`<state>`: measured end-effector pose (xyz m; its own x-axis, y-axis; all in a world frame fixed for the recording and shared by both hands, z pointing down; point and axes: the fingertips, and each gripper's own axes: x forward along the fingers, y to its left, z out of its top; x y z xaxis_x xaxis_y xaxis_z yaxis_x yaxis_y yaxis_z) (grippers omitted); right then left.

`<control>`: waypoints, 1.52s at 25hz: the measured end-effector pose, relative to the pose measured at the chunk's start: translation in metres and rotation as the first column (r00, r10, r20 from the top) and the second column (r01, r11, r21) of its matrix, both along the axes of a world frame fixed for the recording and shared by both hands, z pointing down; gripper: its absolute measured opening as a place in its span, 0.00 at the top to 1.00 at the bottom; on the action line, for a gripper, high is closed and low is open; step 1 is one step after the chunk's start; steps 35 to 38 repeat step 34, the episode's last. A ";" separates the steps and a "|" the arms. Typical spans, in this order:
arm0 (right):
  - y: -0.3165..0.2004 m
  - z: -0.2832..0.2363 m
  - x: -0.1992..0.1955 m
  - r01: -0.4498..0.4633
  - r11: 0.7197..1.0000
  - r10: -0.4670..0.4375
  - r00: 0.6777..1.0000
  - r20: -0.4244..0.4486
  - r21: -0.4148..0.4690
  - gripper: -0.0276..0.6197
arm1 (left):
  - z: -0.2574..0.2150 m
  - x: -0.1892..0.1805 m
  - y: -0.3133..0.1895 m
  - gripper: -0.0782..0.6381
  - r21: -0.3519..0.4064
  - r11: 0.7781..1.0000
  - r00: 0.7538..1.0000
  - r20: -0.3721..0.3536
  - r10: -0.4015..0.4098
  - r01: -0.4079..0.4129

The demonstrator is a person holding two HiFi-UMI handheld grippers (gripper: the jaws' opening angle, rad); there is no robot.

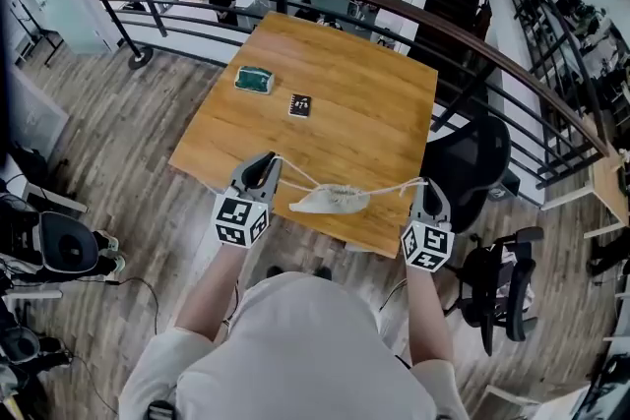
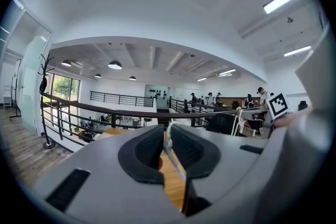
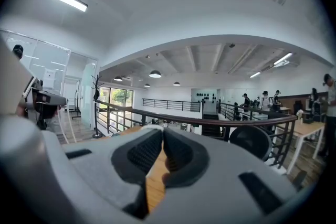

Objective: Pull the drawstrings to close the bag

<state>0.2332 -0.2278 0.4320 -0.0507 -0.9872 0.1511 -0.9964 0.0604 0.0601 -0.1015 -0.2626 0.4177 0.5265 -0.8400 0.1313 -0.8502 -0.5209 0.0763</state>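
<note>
A small white drawstring bag (image 1: pixel 330 200) lies near the front edge of the wooden table (image 1: pixel 345 84). Its top is gathered, and a white cord runs out from each side. My left gripper (image 1: pixel 266 160) is just left of the bag and is shut on the left drawstring (image 1: pixel 295 174). In the left gripper view, that drawstring (image 2: pixel 169 148) passes between the dark pads of the left gripper (image 2: pixel 167 132). My right gripper (image 1: pixel 425 184) is at the table's right front corner, shut on the right drawstring (image 1: pixel 394 188). In the right gripper view, only a bit of cord (image 3: pixel 153 127) shows at the tip of the right gripper (image 3: pixel 161 131).
A green object (image 1: pixel 254 79) and a small dark card (image 1: pixel 300 105) lie further back on the table. A black office chair (image 1: pixel 472 162) stands close to the table's right edge. A curved dark railing (image 1: pixel 394 10) runs behind the table.
</note>
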 end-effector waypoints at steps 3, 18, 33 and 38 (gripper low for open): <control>0.003 -0.005 -0.005 0.013 1.000 -0.013 1.000 0.009 0.009 0.94 | -0.006 0.003 0.002 0.84 0.008 1.000 1.000 -0.009 0.013 -0.013; 0.004 -0.013 -0.024 0.064 0.998 -0.064 0.998 0.019 0.009 0.95 | -0.010 0.005 0.001 0.84 0.012 0.999 0.999 -0.012 0.035 -0.035; 0.009 -0.008 -0.032 0.070 0.998 -0.070 0.997 0.016 -0.007 0.94 | 0.000 -0.001 0.008 0.84 -0.019 1.000 0.999 -0.031 0.024 -0.024; 0.009 -0.007 -0.032 0.070 0.998 -0.070 0.997 0.016 -0.006 0.94 | 0.001 -0.001 0.009 0.84 -0.020 1.000 0.999 -0.033 0.023 -0.024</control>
